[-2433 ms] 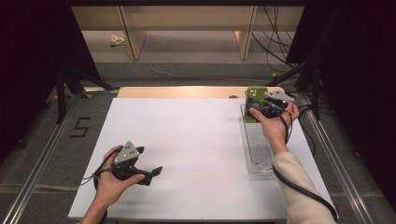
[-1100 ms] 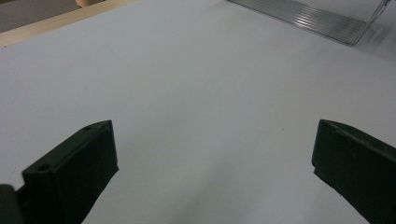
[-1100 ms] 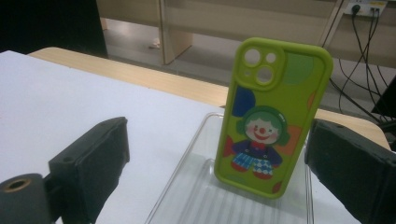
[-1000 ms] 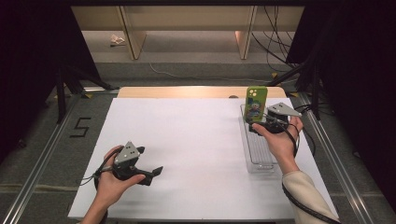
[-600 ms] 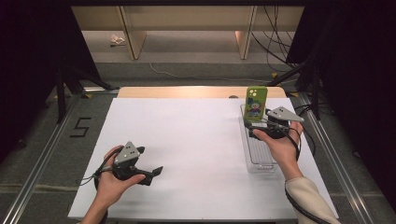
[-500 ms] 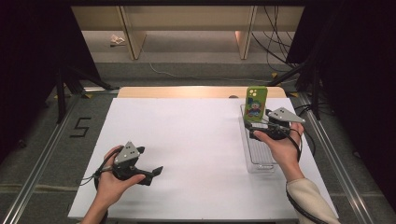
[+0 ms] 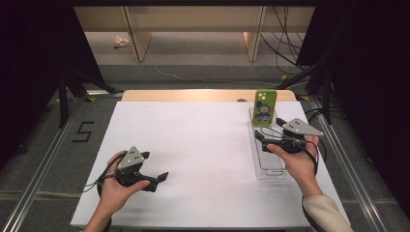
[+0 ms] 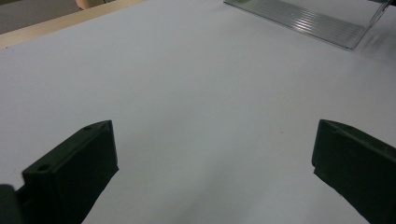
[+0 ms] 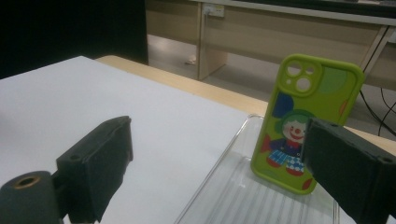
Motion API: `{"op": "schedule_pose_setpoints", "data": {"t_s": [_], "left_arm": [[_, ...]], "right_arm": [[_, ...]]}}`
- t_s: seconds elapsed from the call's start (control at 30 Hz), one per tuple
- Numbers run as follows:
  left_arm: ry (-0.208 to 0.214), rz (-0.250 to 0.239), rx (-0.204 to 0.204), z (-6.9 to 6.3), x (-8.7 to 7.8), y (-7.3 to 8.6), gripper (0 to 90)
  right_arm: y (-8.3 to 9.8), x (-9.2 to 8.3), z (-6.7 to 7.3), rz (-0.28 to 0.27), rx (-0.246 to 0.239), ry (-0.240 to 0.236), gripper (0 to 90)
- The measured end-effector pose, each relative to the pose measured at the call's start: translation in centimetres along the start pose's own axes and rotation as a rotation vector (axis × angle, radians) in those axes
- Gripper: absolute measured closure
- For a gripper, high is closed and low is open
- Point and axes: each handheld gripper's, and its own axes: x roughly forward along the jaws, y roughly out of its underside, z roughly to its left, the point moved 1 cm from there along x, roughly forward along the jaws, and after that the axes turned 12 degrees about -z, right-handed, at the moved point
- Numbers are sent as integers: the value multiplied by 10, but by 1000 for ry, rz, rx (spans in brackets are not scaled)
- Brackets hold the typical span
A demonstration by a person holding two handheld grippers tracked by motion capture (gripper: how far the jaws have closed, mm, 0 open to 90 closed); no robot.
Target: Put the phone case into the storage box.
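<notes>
Upright, a glossy green phone case [image 7: 265,107] in a ribbed clear tray [image 7: 269,164]; both grippers [image 7: 269,137] [image 7: 155,180] wide apart, empty.

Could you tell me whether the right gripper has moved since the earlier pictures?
Yes. The right gripper has drawn back toward the person along the clear tray, leaving the green phone case standing at the tray's far end, its fingers open.

Even overhead light keeps the white tabletop [image 7: 203,145] bright, with dark surroundings left and right. Shadows are soft and faint. Near claw jaws look slightly blurred; the far background is soft.
</notes>
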Motion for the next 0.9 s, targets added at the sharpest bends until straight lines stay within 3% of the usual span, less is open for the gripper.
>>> {"op": "schedule_pose_setpoints", "data": {"t_s": [0.43,0.9], "left_arm": [[-7,-6,5,1,-1,0,0],[-11,-5,2,1,-1,0,0]], "right_arm": [[8,-18,10,-9,-3,-50,100],[15,-38,16,-13,-9,-73,99]]}}
